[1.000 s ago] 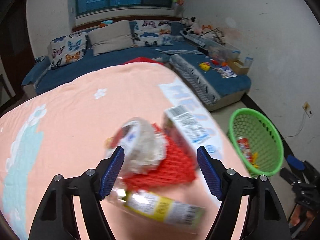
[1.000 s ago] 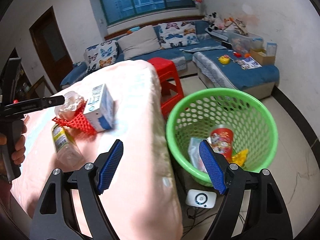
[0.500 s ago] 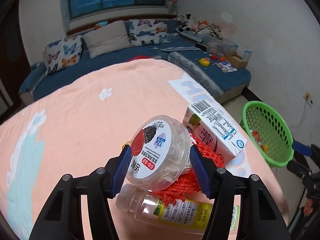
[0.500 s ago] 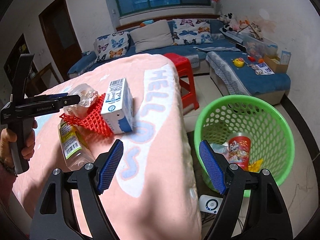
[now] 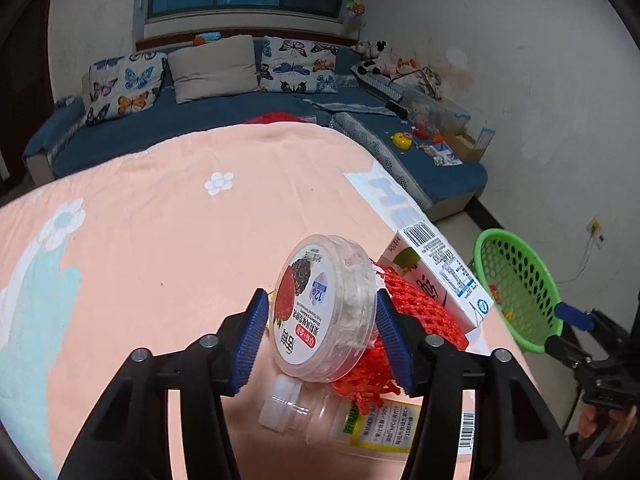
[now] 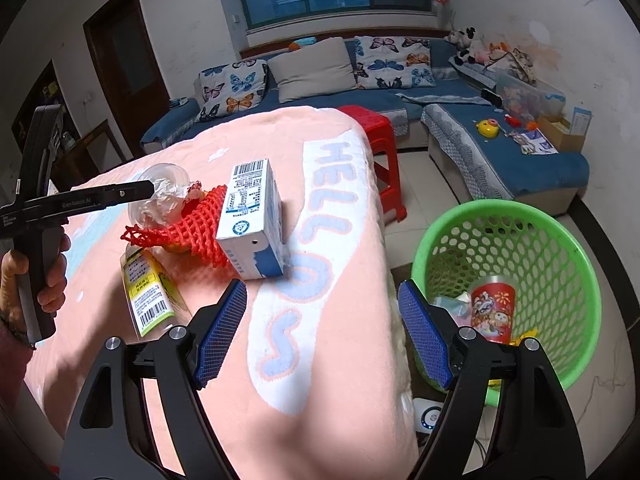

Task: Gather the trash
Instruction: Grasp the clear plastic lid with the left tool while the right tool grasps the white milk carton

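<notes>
The clear, crumpled plastic cup with a printed berry foil lid [image 5: 326,312] lies tilted on top of the trash pile near the right edge of the peach blanket-covered table [image 5: 160,240], leaning on the red plastic mesh net [image 5: 416,304]. It looks light, thin-walled and easily crushed, so the sides just under the stiffer lid rim seem the best hold. The left gripper [image 5: 320,338] has just been closing its jaws around the cup, and both blue pads appear to touch its walls. A white and blue carton [image 5: 440,276] stands right of it, a clear bottle with a yellow label [image 5: 360,424] nearer. The right gripper [image 6: 322,334] hangs open and empty, near the green plastic basket [image 6: 560,248] on the floor
</notes>
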{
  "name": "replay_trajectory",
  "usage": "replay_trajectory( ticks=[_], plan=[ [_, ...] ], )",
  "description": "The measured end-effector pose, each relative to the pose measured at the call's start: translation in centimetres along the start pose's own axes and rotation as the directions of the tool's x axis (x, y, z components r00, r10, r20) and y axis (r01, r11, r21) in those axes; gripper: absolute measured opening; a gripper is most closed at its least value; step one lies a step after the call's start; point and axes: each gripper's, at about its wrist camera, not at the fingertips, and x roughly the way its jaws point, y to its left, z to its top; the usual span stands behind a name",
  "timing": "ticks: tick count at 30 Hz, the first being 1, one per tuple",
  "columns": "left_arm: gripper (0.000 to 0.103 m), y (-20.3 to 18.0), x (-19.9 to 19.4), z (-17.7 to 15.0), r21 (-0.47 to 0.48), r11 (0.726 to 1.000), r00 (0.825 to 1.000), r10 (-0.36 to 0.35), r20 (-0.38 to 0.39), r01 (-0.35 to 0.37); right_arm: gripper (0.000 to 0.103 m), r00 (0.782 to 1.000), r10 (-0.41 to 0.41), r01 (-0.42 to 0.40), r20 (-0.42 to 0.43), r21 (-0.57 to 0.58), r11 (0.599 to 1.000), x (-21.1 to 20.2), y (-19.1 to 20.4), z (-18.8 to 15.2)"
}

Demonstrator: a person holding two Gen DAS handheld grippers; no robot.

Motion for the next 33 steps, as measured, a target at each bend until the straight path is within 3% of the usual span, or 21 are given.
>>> replay_trajectory(
  ticks=[5, 14, 22, 26, 33],
  plan=[
    [0.031, 0.9, 0.3, 0.0, -0.029, 0.999, 0.999, -0.031, -0.009, 0.03, 0.078, 1.0, 0.006, -0.006, -0.003, -0.02, 1.0, 0.7, 1.0, 0.6],
    [0.019, 2.3, 0.3, -0.3, -0.047, 0.999, 1.0, -0.022, -0.004, 0.022, 0.078, 1.0, 0.024, -0.024, 0.002, -0.054, 0.998, 1.7, 2.6, 2.2],
    [0.017, 3.0, -1.2, -0.2, -0.063, 0.998, 0.999, 0.003, 0.032, -0.001, 0.078, 0.999, 0.031, -0.032, -0.019, -0.08, 0.996, 3.9, 4.0, 4.1],
    [0.017, 3.6, -2.1, -0.2, -0.07, 0.998, 0.999, 0.009, 0.047, -0.006, 0.068, 0.999, 0.027, -0.03, -0.045, -0.083, 0.996, 5.4, 4.3, 4.8],
    [0.016, 4.6, -3.7, 0.1, -0.077, 0.997, 0.997, 0.024, 0.075, -0.018, 0.06, 0.995, 0.047, -0.055, -0.087, -0.091, 0.994, 8.3, 5.3, 6.0]
  ],
)
